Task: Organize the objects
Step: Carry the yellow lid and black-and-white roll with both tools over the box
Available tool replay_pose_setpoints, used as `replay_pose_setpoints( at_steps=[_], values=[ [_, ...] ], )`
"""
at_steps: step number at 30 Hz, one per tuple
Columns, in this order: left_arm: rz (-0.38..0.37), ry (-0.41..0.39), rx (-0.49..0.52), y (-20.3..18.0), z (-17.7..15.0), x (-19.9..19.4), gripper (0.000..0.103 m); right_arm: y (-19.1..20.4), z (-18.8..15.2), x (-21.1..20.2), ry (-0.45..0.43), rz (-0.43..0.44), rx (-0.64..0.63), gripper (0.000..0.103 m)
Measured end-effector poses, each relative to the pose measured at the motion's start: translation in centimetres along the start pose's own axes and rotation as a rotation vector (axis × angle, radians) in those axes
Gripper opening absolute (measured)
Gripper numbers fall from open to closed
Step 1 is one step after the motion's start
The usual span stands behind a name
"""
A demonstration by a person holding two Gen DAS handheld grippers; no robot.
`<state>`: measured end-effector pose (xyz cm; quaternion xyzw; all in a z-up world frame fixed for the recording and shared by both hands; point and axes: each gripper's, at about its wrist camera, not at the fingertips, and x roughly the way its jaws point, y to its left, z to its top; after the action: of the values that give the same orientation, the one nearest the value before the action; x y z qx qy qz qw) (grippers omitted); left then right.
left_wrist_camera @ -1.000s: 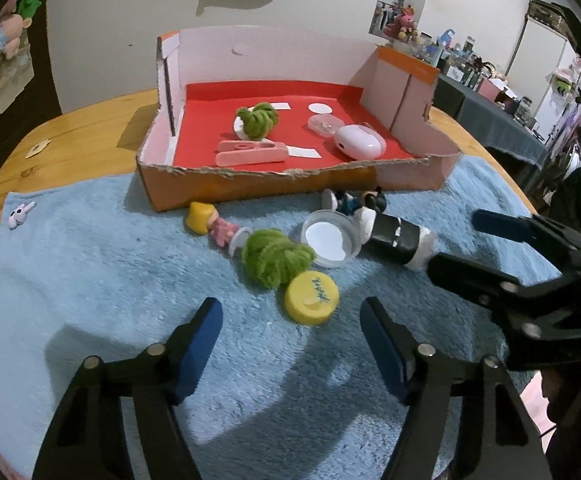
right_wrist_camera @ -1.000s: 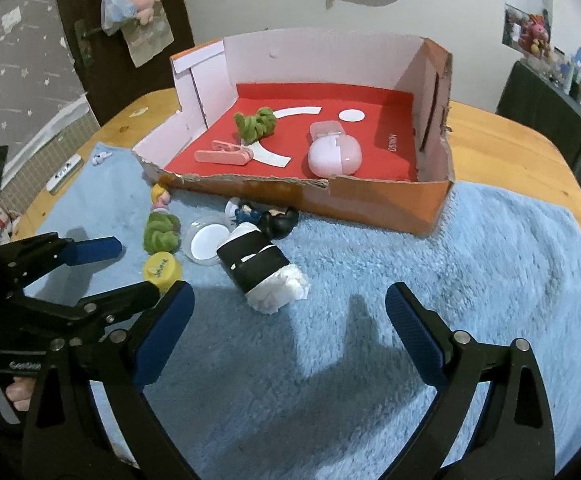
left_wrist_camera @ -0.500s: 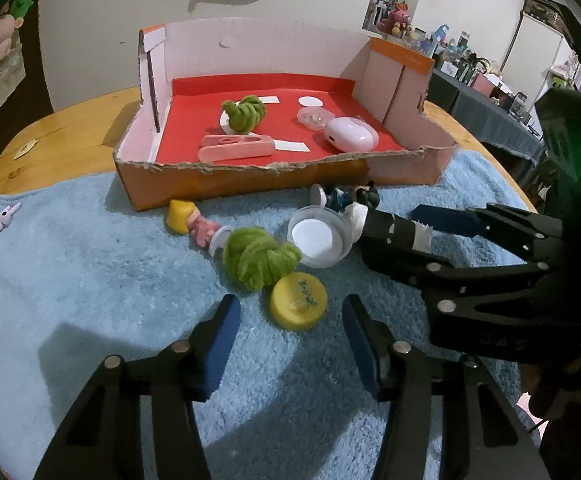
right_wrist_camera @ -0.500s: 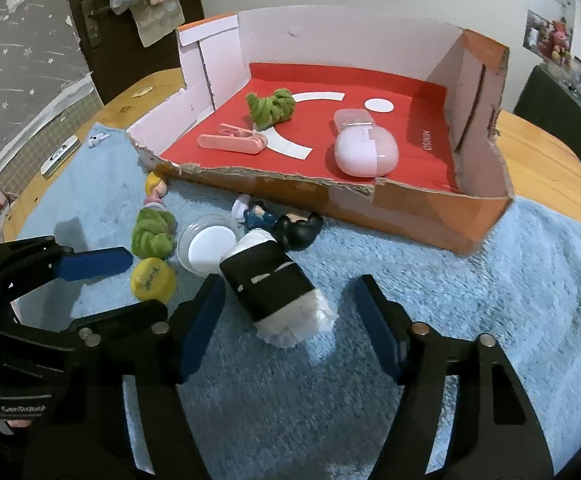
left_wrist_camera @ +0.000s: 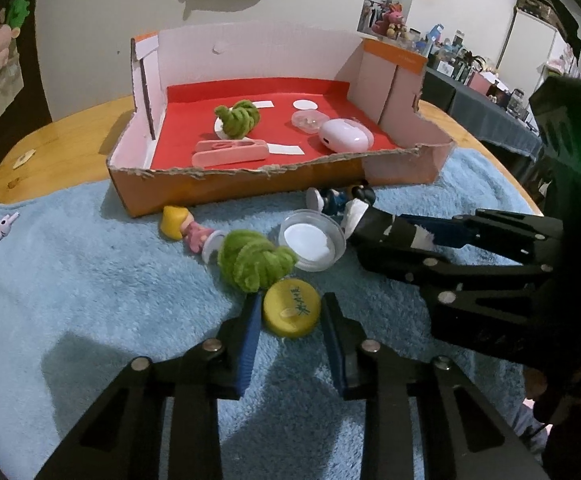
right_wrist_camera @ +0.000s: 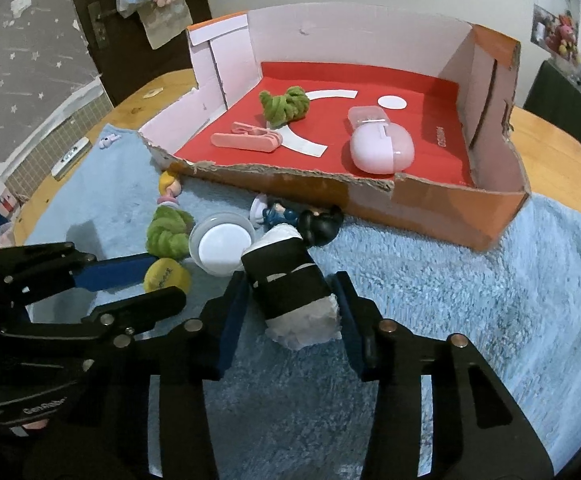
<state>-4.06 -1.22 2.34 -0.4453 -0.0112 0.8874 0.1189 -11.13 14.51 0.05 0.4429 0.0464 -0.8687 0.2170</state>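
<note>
Grippers both down on the blue towel [left_wrist_camera: 90, 280], in front of the cardboard box [left_wrist_camera: 218, 188] with the red floor. Left gripper [left_wrist_camera: 290, 312]: jaws just closed in, now clamped on the yellow bottle cap [left_wrist_camera: 290, 310], one blue pad against each side of it. Right gripper [right_wrist_camera: 290, 292]: jaws likewise just closed in, now clamped on the black-and-white roll [right_wrist_camera: 290, 284], pads pressed on its dark wrapped middle, white crumpled end sticking out toward the camera.

Just beyond the cap, touching it: green fuzzy bundle [left_wrist_camera: 256, 260]. Beside that bundle, toward the box: blonde doll [left_wrist_camera: 186, 228] lying on its side. Clear round lid [left_wrist_camera: 310, 240] between the bundle and the roll, touching both. Small dark-haired figurine [right_wrist_camera: 298, 218] lying flat between the roll and the front wall of the box.

Inside the box: second green bundle [right_wrist_camera: 284, 104], pink clip [right_wrist_camera: 246, 142], pink earbud case [right_wrist_camera: 380, 150], small clear case [right_wrist_camera: 366, 116] just behind it, a few white paper scraps on the red floor.

Tiny white toy [left_wrist_camera: 4, 224] alone near the far left corner of the towel. Wooden table [left_wrist_camera: 70, 132] under everything.
</note>
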Motion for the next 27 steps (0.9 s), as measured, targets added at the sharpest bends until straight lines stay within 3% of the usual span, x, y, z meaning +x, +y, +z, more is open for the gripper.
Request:
replay_pose_setpoints(
  at_steps=[13, 27],
  values=[
    [0.013, -0.015, 0.017, -0.4, -0.8, -1.1, 0.032, -0.3, -1.9, -2.5, -0.043, 0.054, 0.09, 0.041],
    [-0.032, -0.036, -0.015, 0.4, -0.8, -2.6, 0.031, 0.7, -3.0, -4.4, -0.081, 0.089, 0.114, 0.041]
  ],
)
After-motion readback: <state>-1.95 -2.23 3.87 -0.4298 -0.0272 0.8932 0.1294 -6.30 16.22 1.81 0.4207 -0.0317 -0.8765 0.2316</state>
